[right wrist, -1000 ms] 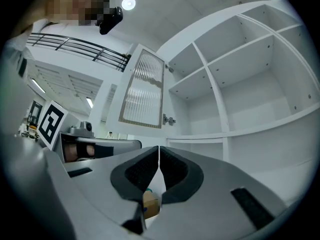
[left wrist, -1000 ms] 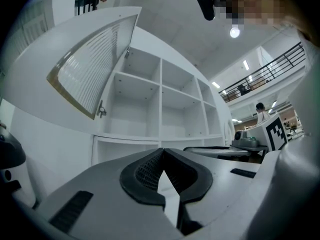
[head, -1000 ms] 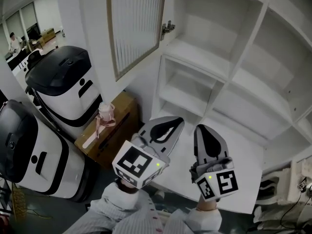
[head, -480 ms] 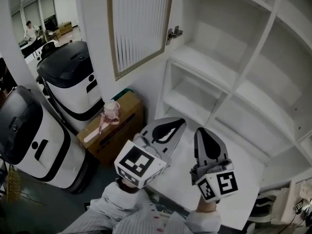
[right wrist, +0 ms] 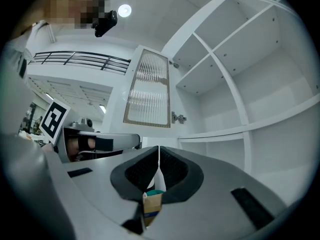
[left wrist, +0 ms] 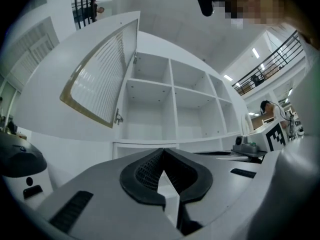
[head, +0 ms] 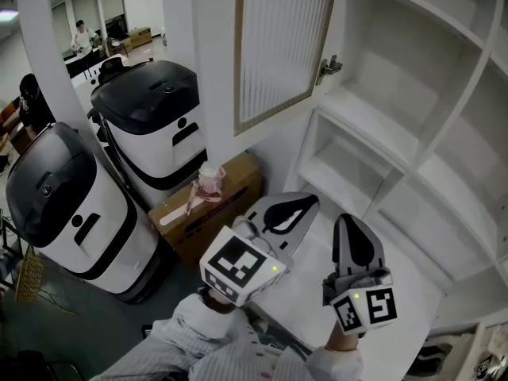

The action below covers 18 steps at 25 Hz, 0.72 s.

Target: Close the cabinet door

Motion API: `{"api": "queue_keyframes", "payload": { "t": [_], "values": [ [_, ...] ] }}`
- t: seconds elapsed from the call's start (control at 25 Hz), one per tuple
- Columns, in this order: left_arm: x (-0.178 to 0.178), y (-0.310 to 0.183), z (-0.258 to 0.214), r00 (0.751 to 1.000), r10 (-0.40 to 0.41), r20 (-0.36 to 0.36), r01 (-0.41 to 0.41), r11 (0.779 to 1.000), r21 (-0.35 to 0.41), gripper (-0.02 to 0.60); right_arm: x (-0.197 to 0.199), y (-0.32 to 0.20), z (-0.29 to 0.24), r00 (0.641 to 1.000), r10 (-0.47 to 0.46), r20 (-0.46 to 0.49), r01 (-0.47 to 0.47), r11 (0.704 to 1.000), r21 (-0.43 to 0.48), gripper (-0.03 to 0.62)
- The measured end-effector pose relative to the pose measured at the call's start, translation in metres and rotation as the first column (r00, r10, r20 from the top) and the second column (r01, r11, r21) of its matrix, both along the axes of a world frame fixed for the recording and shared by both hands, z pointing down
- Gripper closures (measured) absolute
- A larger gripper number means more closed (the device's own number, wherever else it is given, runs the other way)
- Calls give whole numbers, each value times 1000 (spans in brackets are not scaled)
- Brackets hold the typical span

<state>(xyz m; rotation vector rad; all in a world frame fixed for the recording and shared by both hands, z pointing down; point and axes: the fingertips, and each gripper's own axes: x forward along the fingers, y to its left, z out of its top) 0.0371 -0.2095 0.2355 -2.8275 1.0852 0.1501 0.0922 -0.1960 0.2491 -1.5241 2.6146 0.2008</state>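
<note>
The cabinet door [head: 282, 46] has a ribbed glass panel in a light wooden frame. It stands swung open, held by a hinge [head: 329, 67] on the white shelf cabinet [head: 397, 125]. My left gripper [head: 302, 202] is shut with nothing in it, low in the head view and well below the door. Beside it my right gripper [head: 349, 222] is shut too, also empty. In the left gripper view the door [left wrist: 100, 81] is up left of the shut left gripper [left wrist: 162, 153]. In the right gripper view the door [right wrist: 148, 89] hangs above the right gripper [right wrist: 159, 150].
Two black-and-white machines [head: 151, 125] [head: 63, 205] stand left of the cabinet. A cardboard box [head: 214, 209] with a pink cup [head: 210, 177] on it sits against the cabinet's side. A white ledge [head: 313, 292] runs under the grippers. A person [head: 79, 32] is far off.
The door, cabinet and machines have slid right and down in the head view as the view shifted. Both grippers have drifted slightly right and stay shut.
</note>
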Motion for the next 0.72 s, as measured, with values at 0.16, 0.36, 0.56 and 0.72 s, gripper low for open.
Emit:
{"api": "queue_keyframes", "payload": {
  "t": [0.16, 0.36, 0.56, 0.72],
  "values": [
    [-28, -6, 2, 997, -71, -5, 71, 997, -13, 571, -11, -6, 2, 1000, -23, 13, 23, 1000, -3, 577],
    [-60, -11, 6, 990, -140, -21, 139, 989, -43, 569, -27, -13, 6, 998, -54, 18, 54, 998, -12, 577],
    [-90, -15, 7, 976, -216, -32, 214, 976, -46, 561, -44, -20, 9, 995, -95, 17, 95, 995, -19, 577],
    [-112, -18, 10, 967, -252, -38, 250, 967, -59, 492, -57, -24, 11, 993, -121, 12, 122, 992, -25, 577]
  ]
}}
